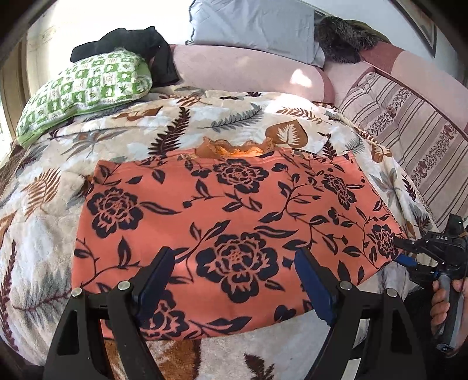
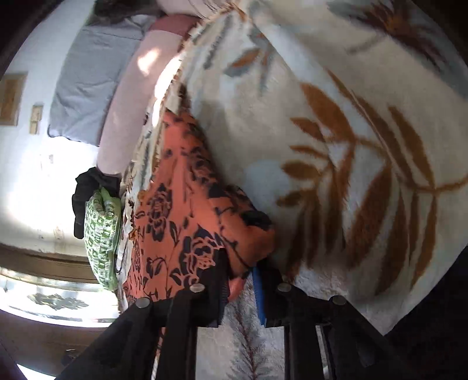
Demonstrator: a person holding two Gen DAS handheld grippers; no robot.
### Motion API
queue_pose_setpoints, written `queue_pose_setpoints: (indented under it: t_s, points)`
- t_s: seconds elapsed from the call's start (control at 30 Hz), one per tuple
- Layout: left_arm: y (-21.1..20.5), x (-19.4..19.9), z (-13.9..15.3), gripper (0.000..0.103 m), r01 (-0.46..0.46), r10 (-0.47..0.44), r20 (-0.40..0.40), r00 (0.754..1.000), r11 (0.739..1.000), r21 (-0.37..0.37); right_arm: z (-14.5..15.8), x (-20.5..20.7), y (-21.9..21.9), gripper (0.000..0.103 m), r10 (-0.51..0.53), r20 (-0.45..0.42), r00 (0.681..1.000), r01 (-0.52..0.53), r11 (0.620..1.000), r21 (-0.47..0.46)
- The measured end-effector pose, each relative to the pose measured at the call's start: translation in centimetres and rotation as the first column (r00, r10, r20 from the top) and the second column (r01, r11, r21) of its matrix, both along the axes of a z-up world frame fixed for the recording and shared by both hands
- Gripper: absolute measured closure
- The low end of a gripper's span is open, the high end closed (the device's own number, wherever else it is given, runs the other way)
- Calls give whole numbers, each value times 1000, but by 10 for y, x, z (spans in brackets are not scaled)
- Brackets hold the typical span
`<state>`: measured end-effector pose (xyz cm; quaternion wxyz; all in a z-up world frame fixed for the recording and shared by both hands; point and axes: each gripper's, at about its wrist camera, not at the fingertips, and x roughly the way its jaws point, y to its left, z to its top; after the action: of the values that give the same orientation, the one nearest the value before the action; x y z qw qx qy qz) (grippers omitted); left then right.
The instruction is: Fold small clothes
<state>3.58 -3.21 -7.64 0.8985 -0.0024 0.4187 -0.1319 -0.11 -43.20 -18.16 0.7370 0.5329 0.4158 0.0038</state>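
An orange garment with dark blue flowers (image 1: 234,204) lies spread flat on a leaf-patterned blanket (image 1: 204,122); a frilly orange edge shows at its far side. My left gripper (image 1: 234,257) hovers over the garment's near half, open, with nothing between its blue pads. My right gripper (image 1: 402,251) is at the garment's right corner, held by a person's hand (image 1: 441,304). In the right wrist view the garment (image 2: 175,210) bunches up at that corner, and the right gripper (image 2: 241,280) is shut on the fabric.
A green-and-white pillow (image 1: 84,87) with a black cloth (image 1: 131,43) on it lies at the far left. A grey pillow (image 1: 254,26) and a pink headboard are behind. A striped pink cushion (image 1: 409,131) runs along the right.
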Motion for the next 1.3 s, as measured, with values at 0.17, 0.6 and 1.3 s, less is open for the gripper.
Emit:
queue_pose_setpoints:
  t_s: [0.17, 0.6, 1.3]
  points:
    - [-33, 26, -9, 19, 64, -64, -7, 998, 998, 21, 58, 1, -21, 36, 52, 133, 990, -31, 987, -155]
    - [-55, 41, -55, 15, 116, -109, -97, 989, 991, 74, 24, 238, -19, 64, 474, -61, 879, -475, 854, -213]
    - [25, -13, -11, 13, -17, 16, -33, 999, 999, -33, 75, 63, 41, 32, 370, 175, 913, -368, 929, -46]
